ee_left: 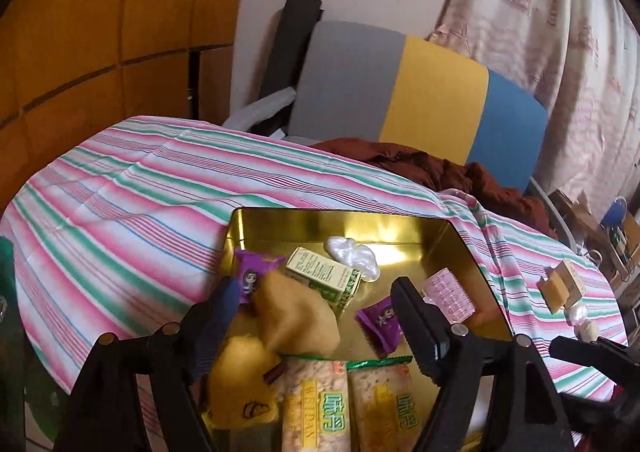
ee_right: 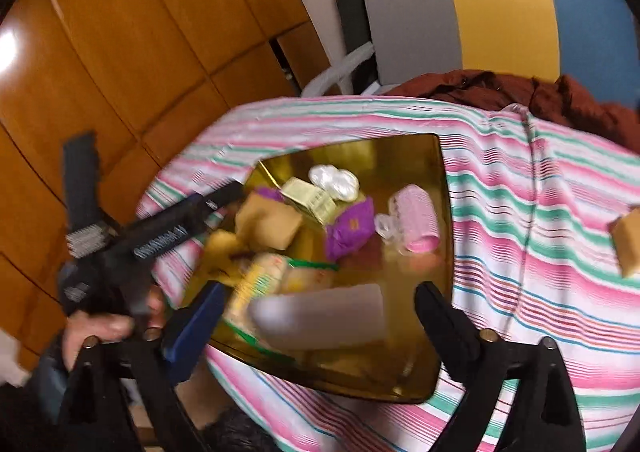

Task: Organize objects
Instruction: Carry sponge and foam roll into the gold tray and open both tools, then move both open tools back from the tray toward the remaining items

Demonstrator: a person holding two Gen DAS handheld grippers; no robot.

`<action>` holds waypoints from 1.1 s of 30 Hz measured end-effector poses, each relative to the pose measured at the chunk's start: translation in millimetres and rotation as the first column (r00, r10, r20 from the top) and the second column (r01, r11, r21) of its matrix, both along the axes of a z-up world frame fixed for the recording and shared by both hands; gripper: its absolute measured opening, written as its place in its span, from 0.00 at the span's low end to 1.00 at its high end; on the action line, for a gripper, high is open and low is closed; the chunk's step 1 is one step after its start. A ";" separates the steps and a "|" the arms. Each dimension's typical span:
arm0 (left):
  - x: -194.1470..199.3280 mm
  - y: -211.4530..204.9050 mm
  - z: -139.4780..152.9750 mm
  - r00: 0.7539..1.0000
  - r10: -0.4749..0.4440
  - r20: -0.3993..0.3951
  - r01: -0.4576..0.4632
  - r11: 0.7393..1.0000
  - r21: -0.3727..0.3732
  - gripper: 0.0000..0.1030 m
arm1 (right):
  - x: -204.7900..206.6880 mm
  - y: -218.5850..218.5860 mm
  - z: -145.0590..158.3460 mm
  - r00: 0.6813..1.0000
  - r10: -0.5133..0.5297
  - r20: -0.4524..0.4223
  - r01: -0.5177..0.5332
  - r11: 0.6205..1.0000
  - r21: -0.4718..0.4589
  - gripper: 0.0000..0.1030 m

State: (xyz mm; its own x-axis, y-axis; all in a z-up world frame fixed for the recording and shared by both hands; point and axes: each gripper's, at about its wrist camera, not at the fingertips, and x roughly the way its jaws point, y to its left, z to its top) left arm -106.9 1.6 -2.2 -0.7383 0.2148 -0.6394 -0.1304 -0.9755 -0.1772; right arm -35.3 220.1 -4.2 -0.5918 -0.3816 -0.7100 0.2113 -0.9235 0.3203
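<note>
Snacks fill the gold tin (ee_left: 256,224) on the striped tablecloth (ee_left: 120,192): cracker packs (ee_left: 312,404), purple sachets (ee_left: 380,320), a green box (ee_left: 324,276), a pink roller (ee_left: 448,292). Left gripper (ee_left: 320,316) hovers over the tin, fingers spread wide, tan pastry (ee_left: 296,316) between them untouched. Right gripper (ee_right: 316,316) hangs over the tin's near edge, likewise spread, a blurred pale object (ee_right: 320,316) between its fingers. A hand (ee_right: 100,332) grips the left handle.

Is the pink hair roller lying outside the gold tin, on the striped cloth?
No, the pink hair roller lies inside the gold tin, near its right wall.
</note>
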 end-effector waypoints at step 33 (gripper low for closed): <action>80.4 79.7 21.6 0.969 -0.231 -0.083 0.227 0.972 -0.053 0.78 | 48.3 103.4 -9.1 0.942 -0.334 -0.046 0.336 0.922 0.192 0.97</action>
